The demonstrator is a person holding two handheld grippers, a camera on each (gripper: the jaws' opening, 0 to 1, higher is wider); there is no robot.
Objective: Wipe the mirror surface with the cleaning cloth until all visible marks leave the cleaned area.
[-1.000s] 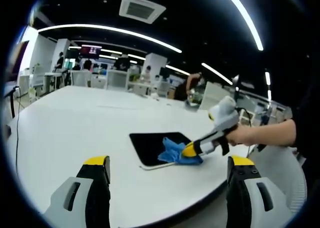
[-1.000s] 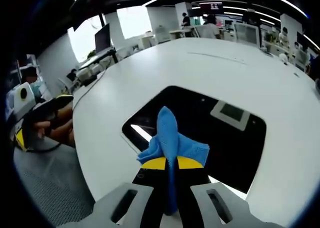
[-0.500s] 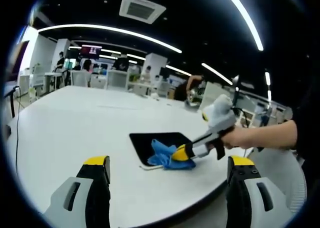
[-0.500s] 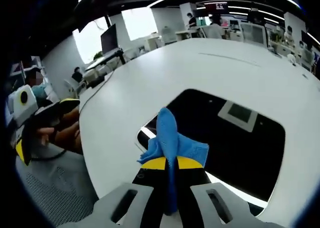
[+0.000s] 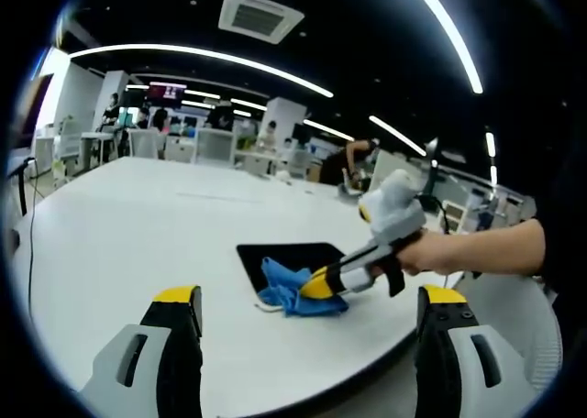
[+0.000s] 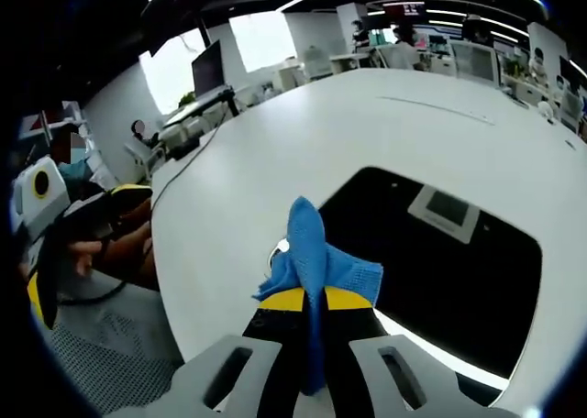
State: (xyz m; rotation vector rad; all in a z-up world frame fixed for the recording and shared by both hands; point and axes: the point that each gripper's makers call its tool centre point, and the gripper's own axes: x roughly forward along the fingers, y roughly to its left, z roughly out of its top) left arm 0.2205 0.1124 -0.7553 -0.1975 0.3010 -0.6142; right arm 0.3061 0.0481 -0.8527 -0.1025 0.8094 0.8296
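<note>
Pressing cloth against mirror edge, table beyond.

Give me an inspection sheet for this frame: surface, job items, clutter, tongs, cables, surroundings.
Surface: white table, large, rounded edge.
Job's things: mirror lies flat on the table, dark, reflecting ceiling fixtures; no marks can be made out on it. Blue cleaning cloth sits at the mirror's near corner.
Clutter: nothing seen near the mirror.
Tongs: right tongs shut on the cleaning cloth, held by a hand. Left tongs open, holding nothing, hovering short of the mirror.
Cables: thin dark cable crosses the table's far edge; a pale loop shows under the cloth.
Surroundings: open office with desks, monitors, people in the distance, ceiling light strips.
</note>
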